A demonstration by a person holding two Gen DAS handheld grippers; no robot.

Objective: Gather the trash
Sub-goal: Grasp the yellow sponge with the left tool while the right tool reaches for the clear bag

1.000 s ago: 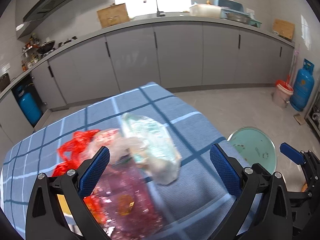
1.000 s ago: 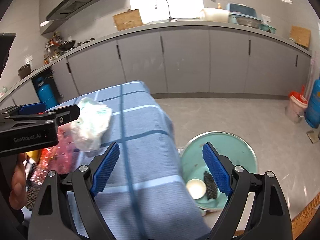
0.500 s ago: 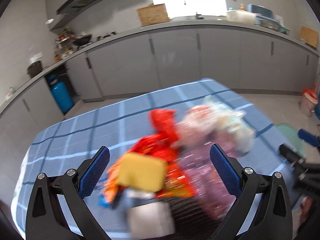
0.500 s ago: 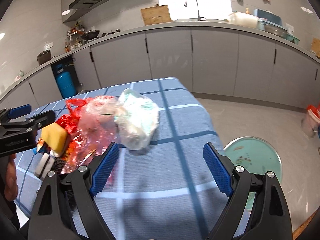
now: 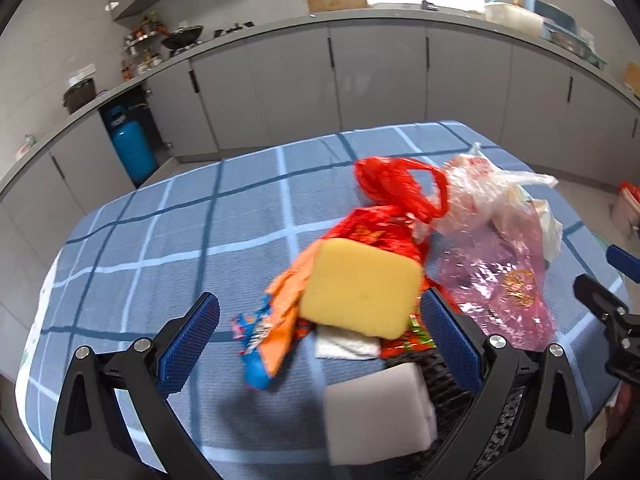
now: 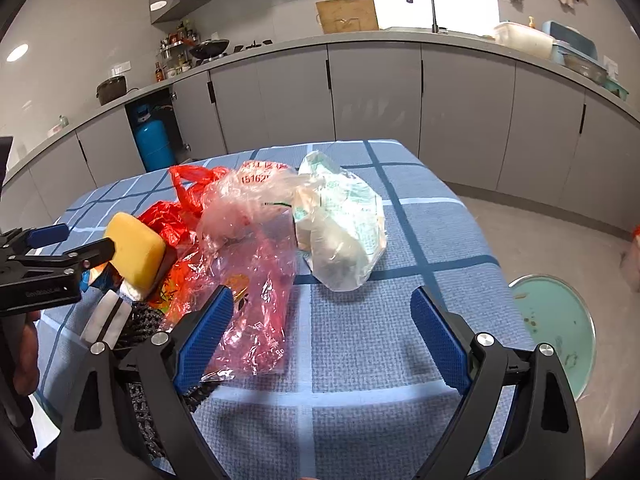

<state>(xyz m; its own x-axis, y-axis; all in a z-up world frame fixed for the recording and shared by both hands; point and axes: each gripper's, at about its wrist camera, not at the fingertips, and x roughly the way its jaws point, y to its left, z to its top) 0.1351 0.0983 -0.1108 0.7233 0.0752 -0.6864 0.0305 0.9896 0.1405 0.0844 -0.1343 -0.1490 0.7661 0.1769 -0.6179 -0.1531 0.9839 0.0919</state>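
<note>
**Hidden, cropped and blurred parts**

In the left wrist view, the yellow rectangular sponge (image 5: 360, 292) covers much of the orange and blue snack wrapper (image 5: 272, 332) and a white paper scrap (image 5: 344, 346). The white foam block (image 5: 378, 416) at lower centre is motion-blurred. The black mesh scrubber (image 5: 448, 384) is mostly hidden. In the right wrist view, the round green bin (image 6: 556, 316) at right is partly hidden behind the blue checked tablecloth (image 6: 360, 340).
</note>
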